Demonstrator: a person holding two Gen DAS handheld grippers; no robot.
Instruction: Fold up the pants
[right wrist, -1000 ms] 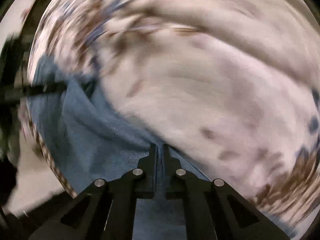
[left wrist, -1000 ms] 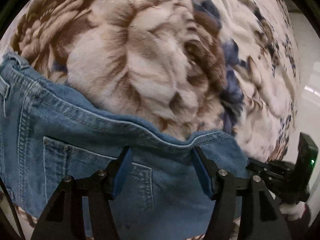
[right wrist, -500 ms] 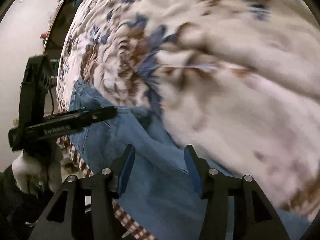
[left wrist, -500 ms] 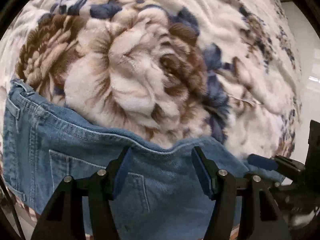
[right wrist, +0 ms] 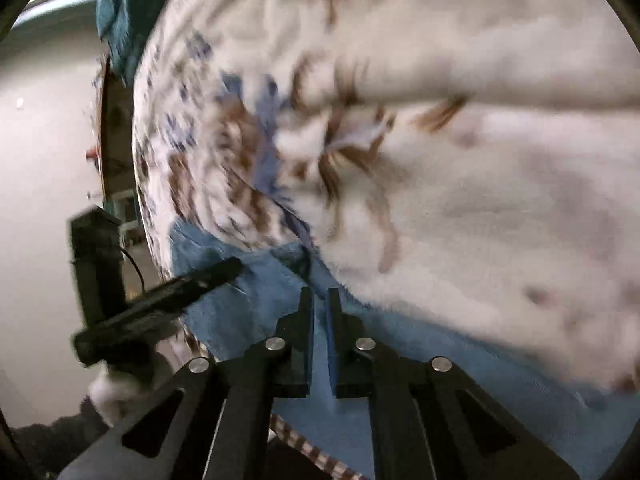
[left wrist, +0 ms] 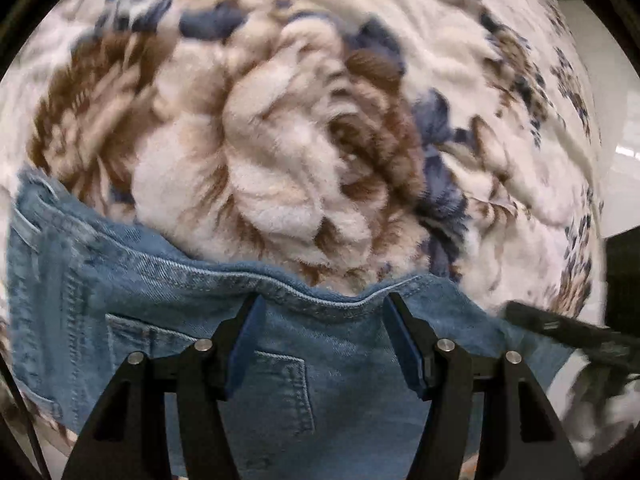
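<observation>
The jeans (left wrist: pixel 200 344) lie on the flowered blanket (left wrist: pixel 280 140), heavy and floppy, best gripped along the stitched edge; the left gripper (left wrist: pixel 322 320) gapes over it, the right gripper (right wrist: pixel 319 312) pinches denim.

Both wrist views close, low over jeans (left wrist: pixel 192 320) edge, facing blanket (left wrist: pixel 320 120); both share these

Bedding: plush floral blanket (left wrist: pixel 280 152), cream, brown, blue. Floor (right wrist: pixel 36 184): pale, glossy. Teal cloth (right wrist: pixel 120 12), possibly a towel.
</observation>
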